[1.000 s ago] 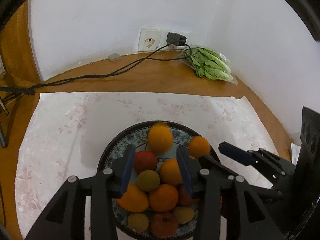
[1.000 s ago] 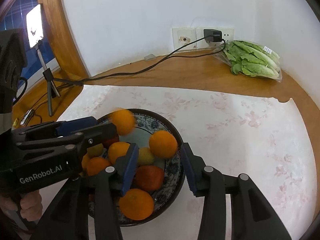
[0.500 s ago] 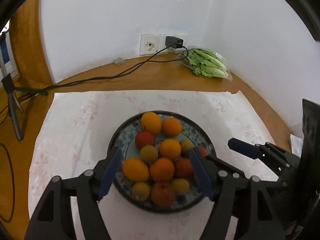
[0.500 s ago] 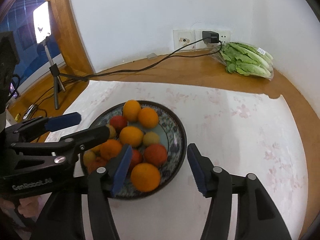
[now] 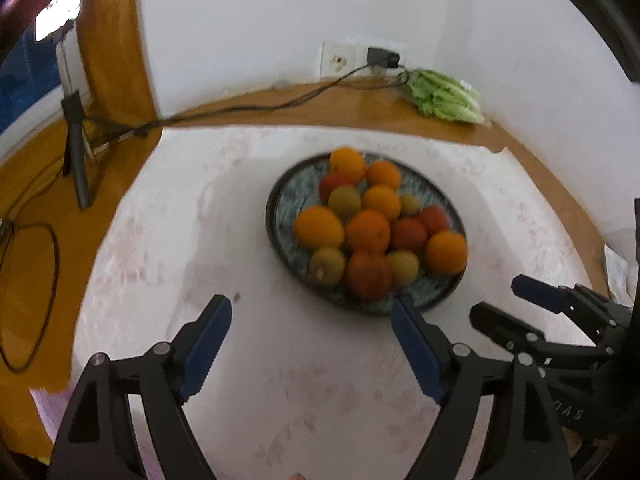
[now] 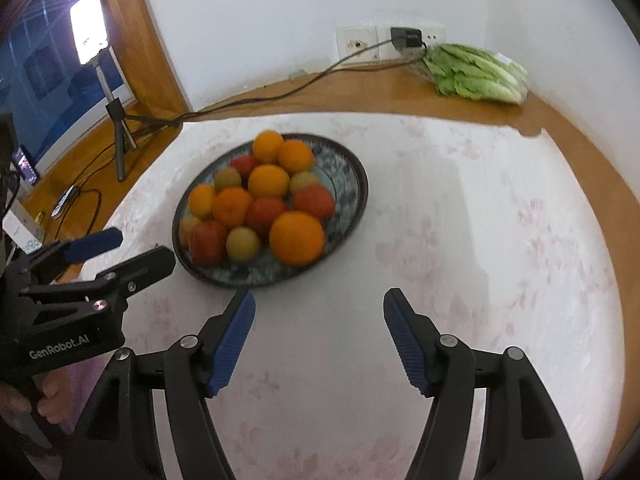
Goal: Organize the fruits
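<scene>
A dark patterned plate [image 5: 280,196] [image 6: 352,172] sits on the white floral cloth and holds several oranges, red fruits and small yellow-green fruits in a pile. A large orange [image 6: 297,237] lies at the plate's near edge. My left gripper [image 5: 310,346] is open and empty, held back from the plate over the cloth. My right gripper [image 6: 319,344] is open and empty, also short of the plate. Each gripper shows in the other's view: the right one [image 5: 520,300] and the left one [image 6: 120,248].
A bag of lettuce [image 6: 476,70] lies at the back right by the wall sockets [image 6: 384,42]. A black cable [image 6: 280,94] runs along the wooden ledge. A small tripod with a light [image 6: 116,120] stands at the left. The cloth [image 6: 460,240] stretches right of the plate.
Both grippers have pulled back and up from the plate and opened wider. The orange that was dropping a second ago now rests on the plate.
</scene>
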Tool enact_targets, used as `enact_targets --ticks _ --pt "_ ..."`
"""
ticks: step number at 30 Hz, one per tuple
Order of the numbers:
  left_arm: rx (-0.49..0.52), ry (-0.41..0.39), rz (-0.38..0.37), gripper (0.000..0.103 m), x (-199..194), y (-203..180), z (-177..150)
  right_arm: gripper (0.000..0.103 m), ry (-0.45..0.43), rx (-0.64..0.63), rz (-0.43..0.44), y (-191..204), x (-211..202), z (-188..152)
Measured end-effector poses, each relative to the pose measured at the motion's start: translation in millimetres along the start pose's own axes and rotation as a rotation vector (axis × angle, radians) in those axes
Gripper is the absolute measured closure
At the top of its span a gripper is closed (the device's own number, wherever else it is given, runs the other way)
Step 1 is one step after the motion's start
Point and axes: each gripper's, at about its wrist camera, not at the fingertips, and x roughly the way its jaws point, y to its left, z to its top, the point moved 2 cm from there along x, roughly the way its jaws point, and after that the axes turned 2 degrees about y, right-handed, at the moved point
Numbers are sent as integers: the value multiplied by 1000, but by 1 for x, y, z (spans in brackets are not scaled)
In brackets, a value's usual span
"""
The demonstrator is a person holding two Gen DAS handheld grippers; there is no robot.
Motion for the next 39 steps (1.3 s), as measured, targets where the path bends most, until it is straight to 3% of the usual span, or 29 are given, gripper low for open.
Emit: enact_targets --ticks 9,19,39 --pt "0 49 28 18 18 -1 -17 34 27 10 -49 -3 14 -22" --pt "36 57 71 16 29 -9 -24 30 -12 -36 -111 6 17 -28" --pt "41 50 77 16 29 -9 -25 29 -19 -32 -106 5 17 -29"
